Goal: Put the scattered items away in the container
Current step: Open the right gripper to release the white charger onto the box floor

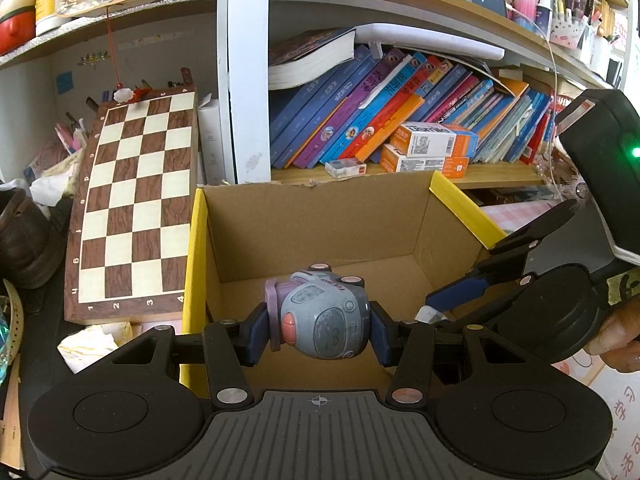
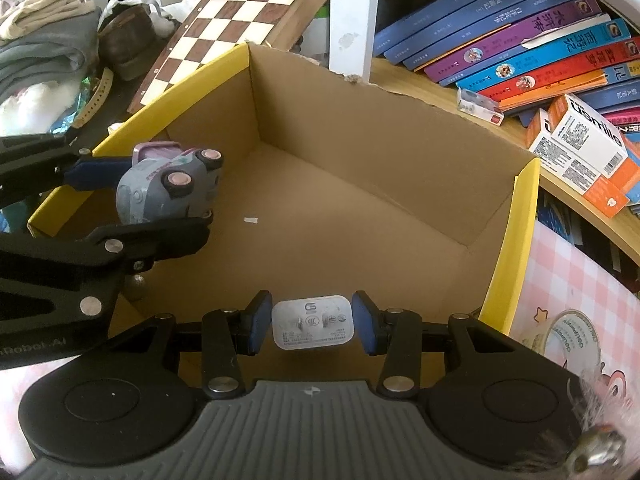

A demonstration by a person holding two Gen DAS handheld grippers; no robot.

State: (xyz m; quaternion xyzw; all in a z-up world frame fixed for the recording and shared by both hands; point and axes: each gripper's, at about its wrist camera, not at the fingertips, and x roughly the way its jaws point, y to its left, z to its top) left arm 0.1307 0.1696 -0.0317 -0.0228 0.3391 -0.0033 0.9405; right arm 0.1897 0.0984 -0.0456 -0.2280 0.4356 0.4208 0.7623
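My left gripper (image 1: 318, 330) is shut on a grey and purple toy car (image 1: 320, 314) and holds it above the open cardboard box (image 1: 320, 220) with yellow rims. The car also shows in the right wrist view (image 2: 168, 184), over the box's left side. My right gripper (image 2: 312, 322) is shut on a white plug charger (image 2: 312, 322) above the box's near edge (image 2: 516, 240). In the left wrist view the right gripper (image 1: 436, 308) reaches in from the right with the white charger (image 1: 426, 314) at its tips. The box floor holds only a small white scrap (image 2: 251, 220).
A chessboard (image 1: 132, 208) leans to the left of the box. A shelf of books (image 1: 400, 108) and small orange and white cartons (image 1: 428, 148) stands behind it. Clothes and a brown shoe (image 2: 124, 46) lie at the left. A pink checked surface (image 2: 568, 280) lies at the right.
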